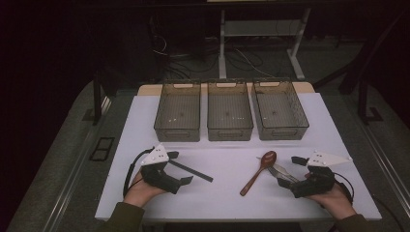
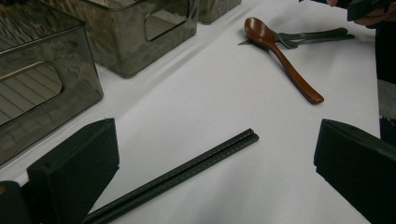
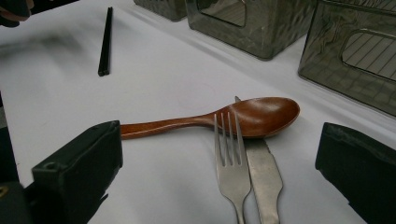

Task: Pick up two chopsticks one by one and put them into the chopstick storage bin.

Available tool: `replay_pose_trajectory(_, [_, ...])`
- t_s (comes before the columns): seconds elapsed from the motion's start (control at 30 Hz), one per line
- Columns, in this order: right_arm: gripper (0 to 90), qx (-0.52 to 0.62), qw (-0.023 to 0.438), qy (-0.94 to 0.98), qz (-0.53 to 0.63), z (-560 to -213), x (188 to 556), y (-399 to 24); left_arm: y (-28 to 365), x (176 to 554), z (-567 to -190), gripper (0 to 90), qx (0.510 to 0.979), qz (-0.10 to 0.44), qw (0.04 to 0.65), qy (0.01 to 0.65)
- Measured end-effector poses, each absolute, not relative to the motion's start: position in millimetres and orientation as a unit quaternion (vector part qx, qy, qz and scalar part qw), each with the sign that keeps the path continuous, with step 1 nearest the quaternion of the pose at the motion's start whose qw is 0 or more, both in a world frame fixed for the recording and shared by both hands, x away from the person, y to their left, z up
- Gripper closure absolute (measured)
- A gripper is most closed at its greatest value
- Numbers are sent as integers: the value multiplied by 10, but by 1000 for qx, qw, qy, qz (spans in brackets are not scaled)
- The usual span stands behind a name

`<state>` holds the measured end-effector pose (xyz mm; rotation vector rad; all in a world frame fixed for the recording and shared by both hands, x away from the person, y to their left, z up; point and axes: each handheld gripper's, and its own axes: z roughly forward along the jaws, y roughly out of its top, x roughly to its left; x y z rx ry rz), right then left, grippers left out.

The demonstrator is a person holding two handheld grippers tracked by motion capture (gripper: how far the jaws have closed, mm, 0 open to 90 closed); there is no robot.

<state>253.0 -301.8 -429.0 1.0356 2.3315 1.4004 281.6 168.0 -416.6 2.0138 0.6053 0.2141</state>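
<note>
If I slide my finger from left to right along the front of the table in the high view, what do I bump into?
left gripper → black chopsticks → wooden spoon → right gripper. The fork and knife overlap the spoon and right gripper, so I skip them.

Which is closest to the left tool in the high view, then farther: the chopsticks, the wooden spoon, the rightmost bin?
From the left tool:
1. Chopsticks, lying right beside it.
2. Wooden spoon, across the table toward the right.
3. Rightmost bin, at the far right of the row.

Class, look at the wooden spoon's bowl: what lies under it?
The knife tip runs under the spoon bowl and pokes out beyond it. The fork tines rest against the bowl's near edge. The covered stretch of blade is hidden.
</note>
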Motion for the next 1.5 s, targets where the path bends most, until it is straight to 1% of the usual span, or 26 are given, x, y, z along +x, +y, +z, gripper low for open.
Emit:
replay_pose_trajectory(0.3, [1, 358, 113, 790, 484, -4284, 2530, -3045, 1702, 2879, -4155, 4, 829, 89, 491, 254])
replay_pose_trajectory(0.43, [1, 357, 115, 791, 483, -4280, 2525, -3048, 1745, 2918, -4141, 32, 830, 93, 490, 251])
replay_pose_trajectory(0.53, [1, 355, 119, 793, 480, -4280, 2513, -3036, 1798, 2962, -4146, 103, 833, 91, 486, 249])
replay_pose_trajectory(0.57, [1, 355, 119, 793, 480, -4280, 2513, -3036, 1814, 2982, -4149, 103, 833, 89, 485, 249])
replay_pose_trajectory(0.7, [1, 358, 117, 792, 481, -4275, 2508, -3045, 1870, 3075, -4165, 165, 837, 86, 480, 249])
replay_pose_trajectory(0.77, [1, 357, 117, 792, 482, -4276, 2514, -3052, 1890, 3116, -4187, 211, 839, 78, 478, 247])
replay_pose_trajectory(0.83, [2, 357, 115, 792, 482, -4278, 2519, -3055, 1891, 3146, -4213, 237, 845, 69, 472, 242])
replay_pose_trajectory(0.93, [2, 357, 113, 793, 480, -4280, 2516, -3053, 1835, 3188, -4248, 262, 862, 54, 451, 225])
replay_pose_trajectory(1.17, [1, 356, 113, 795, 479, -4286, 2521, -3045, 1734, 3226, -4286, 295, 873, 45, 442, 201])
replay_pose_trajectory(1.2, [1, 358, 111, 794, 479, -4285, 2521, -3044, 1708, 3232, -4290, 311, 873, 42, 443, 197])
replay_pose_trajectory(1.5, [1, 359, 109, 794, 479, -4286, 2523, -3045, 1438, 3248, -4325, 345, 891, 23, 426, 154])
